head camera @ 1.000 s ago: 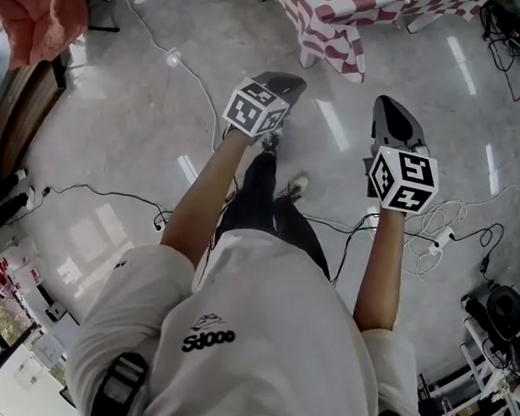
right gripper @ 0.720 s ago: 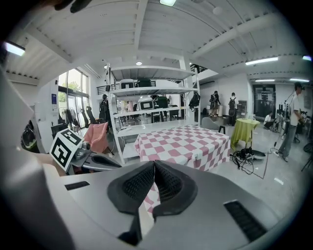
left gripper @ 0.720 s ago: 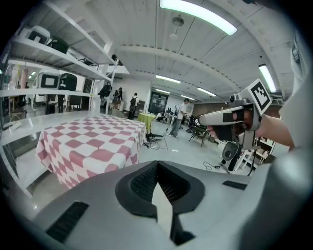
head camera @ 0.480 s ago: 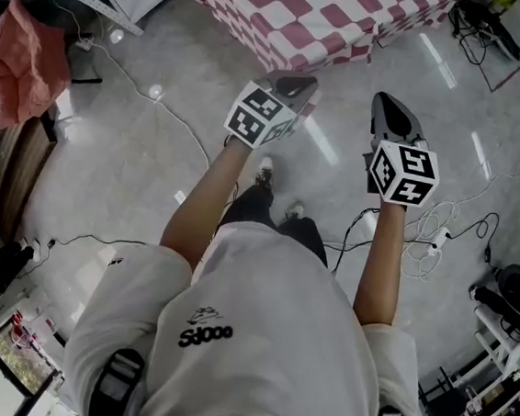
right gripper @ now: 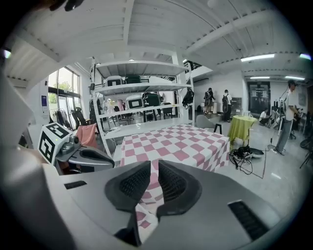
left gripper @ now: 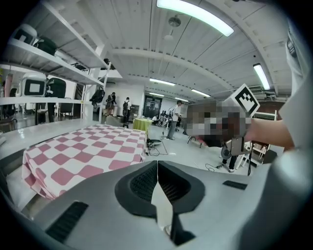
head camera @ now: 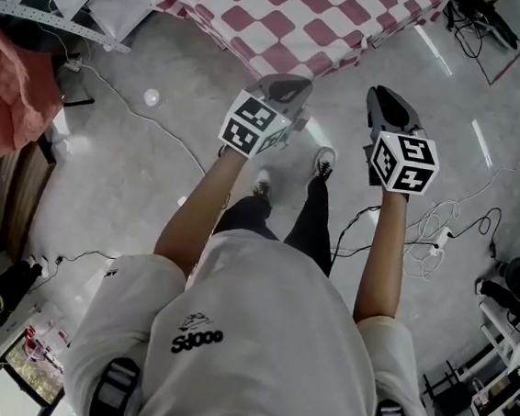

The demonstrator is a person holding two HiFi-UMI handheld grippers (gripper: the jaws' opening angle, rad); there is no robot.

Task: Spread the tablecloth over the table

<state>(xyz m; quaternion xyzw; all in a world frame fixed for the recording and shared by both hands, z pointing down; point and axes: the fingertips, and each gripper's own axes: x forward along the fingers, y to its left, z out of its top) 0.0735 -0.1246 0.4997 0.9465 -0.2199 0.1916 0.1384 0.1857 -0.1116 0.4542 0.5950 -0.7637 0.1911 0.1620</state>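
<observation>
The red-and-white checked tablecloth [head camera: 299, 13] lies over the table at the top of the head view, one corner hanging toward the floor. Both grippers are held out over the floor, short of that corner and touching nothing. My left gripper [head camera: 286, 90] has its jaws shut together with nothing between them [left gripper: 157, 163], and the tablecloth [left gripper: 83, 156] lies to its left. My right gripper [head camera: 386, 105] is opening: a narrow gap shows between its pads [right gripper: 154, 166], nothing is in it, and the tablecloth [right gripper: 176, 144] lies straight ahead.
A metal shelving rack [right gripper: 142, 88] stands behind the table. A pink cloth [head camera: 13, 98] hangs at the left. Cables [head camera: 433, 234] trail over the floor at the right. A small table with a yellow-green cover [right gripper: 243, 128] and several people stand farther off.
The person has walked toward the table, and the checked cloth now fills more of the head view's top. Both grippers have moved forward with them.
</observation>
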